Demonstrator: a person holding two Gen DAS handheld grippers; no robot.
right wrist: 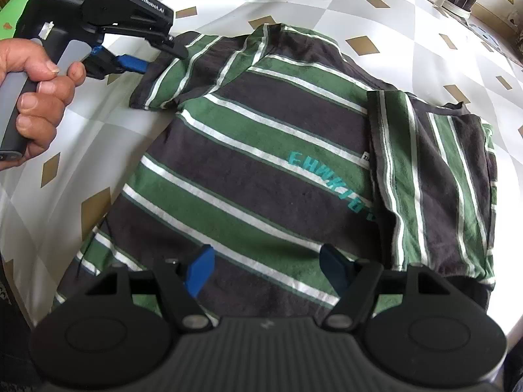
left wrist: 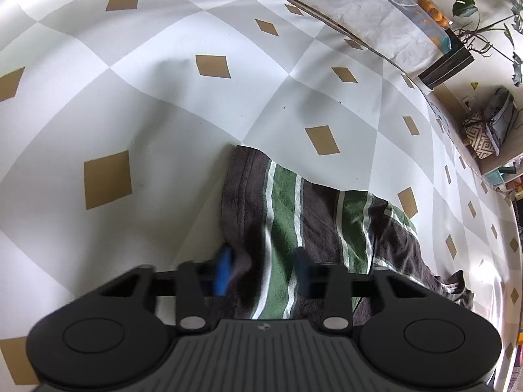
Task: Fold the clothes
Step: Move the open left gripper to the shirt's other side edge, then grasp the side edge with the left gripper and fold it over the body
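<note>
The left gripper (left wrist: 261, 274) and the right gripper (right wrist: 268, 271) both have jaws spread apart.

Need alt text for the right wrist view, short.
A dark striped T-shirt with green and white bands lies flat on a diamond-patterned cloth, one sleeve folded in across its body. The right hand-held gripper hovers open over the near hem. At upper left, a hand holds the left hand-held gripper at the other sleeve.
</note>
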